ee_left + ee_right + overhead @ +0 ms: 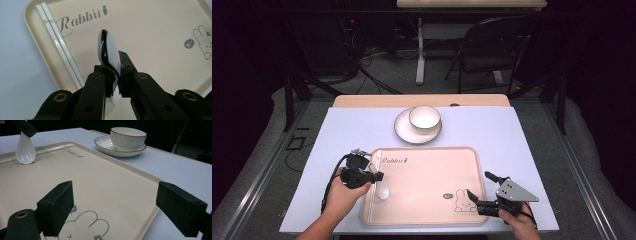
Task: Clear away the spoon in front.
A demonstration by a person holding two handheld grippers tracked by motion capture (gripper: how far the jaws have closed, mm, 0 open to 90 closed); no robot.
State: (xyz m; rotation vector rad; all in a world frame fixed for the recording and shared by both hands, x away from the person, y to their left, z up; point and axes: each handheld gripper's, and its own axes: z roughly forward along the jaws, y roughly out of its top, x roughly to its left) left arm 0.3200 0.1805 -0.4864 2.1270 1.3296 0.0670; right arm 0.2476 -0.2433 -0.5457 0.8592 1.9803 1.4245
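Observation:
My left gripper (376, 176) is shut on the handle of a white ceramic spoon (110, 50). The spoon's bowl (383, 190) hangs low over the left part of a beige tray (432, 170) printed with "Rabbit" and a bunny. Two white chopsticks (60, 45) lie side by side along the tray's left rim. My right gripper (479, 184) stands open over the tray's near right corner, nothing between its jaws (117, 202). From the right gripper view the spoon (25, 150) points bowl down, close to the tray surface.
Beyond the tray's far edge, a white ribbed bowl (424, 117) sits on a white saucer (404, 131) with a dark rim. The table (492, 125) is pale blue. A folding chair (492, 45) and a desk leg stand behind it.

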